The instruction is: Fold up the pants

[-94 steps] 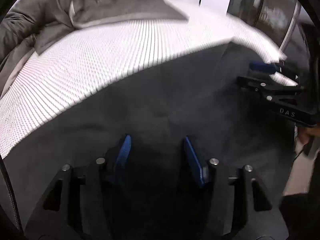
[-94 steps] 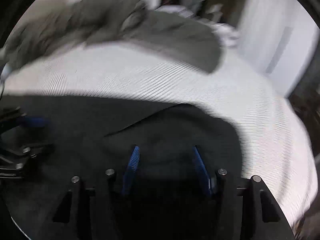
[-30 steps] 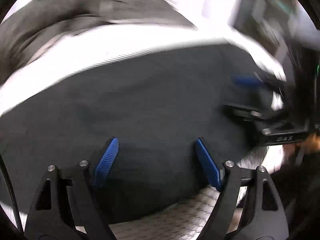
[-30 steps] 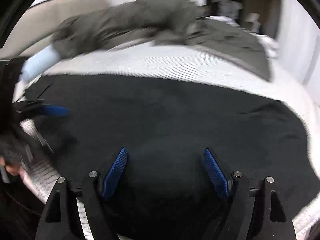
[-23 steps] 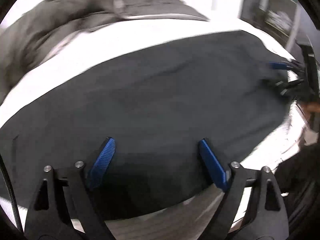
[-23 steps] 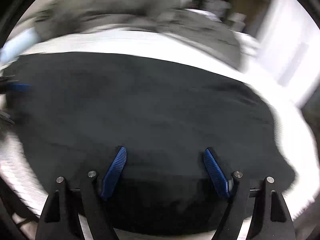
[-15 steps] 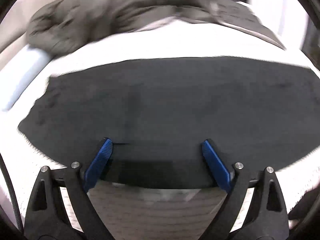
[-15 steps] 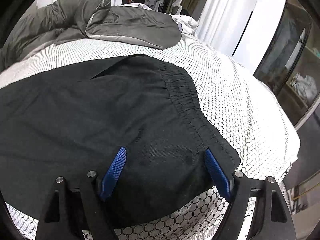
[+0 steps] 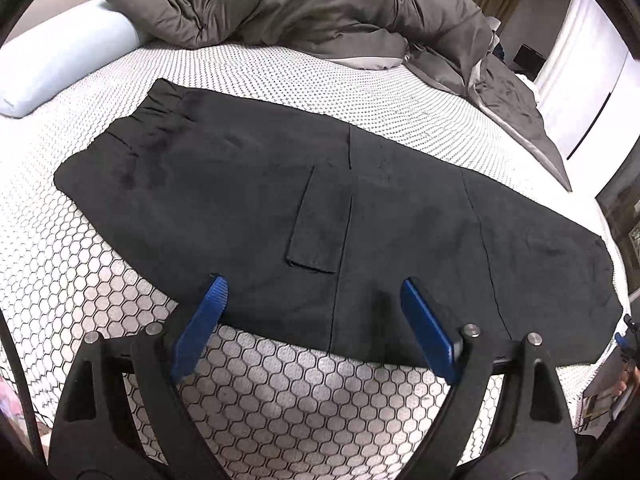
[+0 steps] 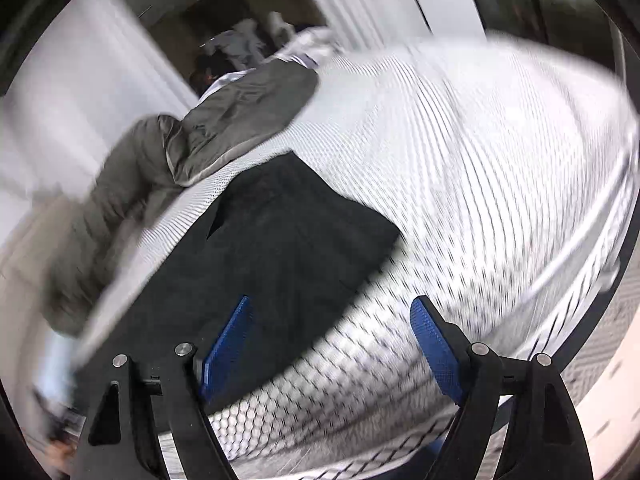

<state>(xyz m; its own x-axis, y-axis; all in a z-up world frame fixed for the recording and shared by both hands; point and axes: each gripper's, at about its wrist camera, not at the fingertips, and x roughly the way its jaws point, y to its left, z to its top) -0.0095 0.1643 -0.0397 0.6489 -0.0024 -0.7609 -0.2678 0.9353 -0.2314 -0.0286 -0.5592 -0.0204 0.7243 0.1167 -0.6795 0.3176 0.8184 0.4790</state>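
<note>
A white bed point(image 9: 100, 292) with a honeycomb-patterned cover lies under the left tool point(image 9: 312, 308), whose jaws, just narrowed slightly, stand released and empty. The black pants point(image 9: 280, 208) lie flat ahead of it; beyond, a grey duvet point(image 9: 300, 4). The right tool point(image 10: 332, 332) is released; no writing readable

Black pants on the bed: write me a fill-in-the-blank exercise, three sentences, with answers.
1. The black pants lie flat on a sheet printed with a ____ pattern.
2. The left gripper is ____, with nothing held between its blue pads.
3. Beyond the pants, a ____ duvet is bunched up beside a pale blue pillow.

Answers: honeycomb; open; grey
</note>
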